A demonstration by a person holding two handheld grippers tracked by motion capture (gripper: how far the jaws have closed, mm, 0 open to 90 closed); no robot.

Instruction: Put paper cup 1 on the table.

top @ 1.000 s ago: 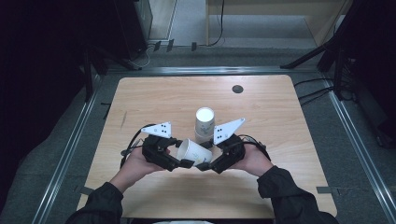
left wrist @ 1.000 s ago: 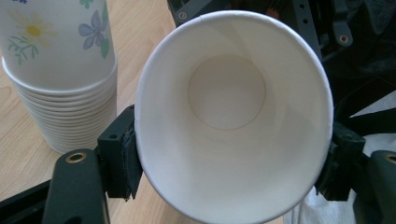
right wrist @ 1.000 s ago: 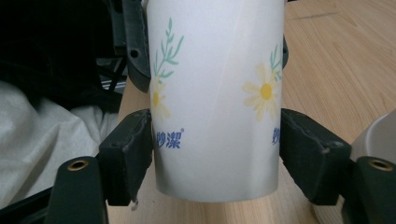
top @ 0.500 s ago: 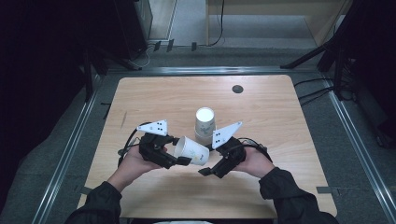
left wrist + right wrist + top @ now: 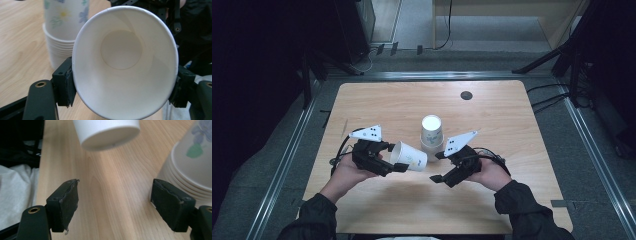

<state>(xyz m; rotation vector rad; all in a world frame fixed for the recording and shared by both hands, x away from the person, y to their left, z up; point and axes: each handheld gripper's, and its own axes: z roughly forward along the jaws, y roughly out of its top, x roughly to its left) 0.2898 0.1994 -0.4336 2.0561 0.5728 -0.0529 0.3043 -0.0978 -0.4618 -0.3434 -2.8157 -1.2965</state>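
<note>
Paper cup point(image 5: 408, 156) lay sideways in the left tongs point(image 5: 398, 167), pinched at its rim; right tongs point(image 5: 436, 166), at three o'clock, had just opened, empty, near the stack point(image 5: 432, 131).

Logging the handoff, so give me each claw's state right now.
Left claw: shut on the paper cup.
Right claw: open, holding nothing, jaws just been opening.

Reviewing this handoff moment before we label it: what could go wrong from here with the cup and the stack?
1. The left hand-held gripper pinches the paper cup by its thin rim; squeezing could crease it, or the cup could slip.
2. The right hand-held gripper, jaws just opened and empty, sits beside the upside-down cup stack; a sideways move may topple it.
3. The held cup's base hangs close to that open gripper and could be bumped.
</note>
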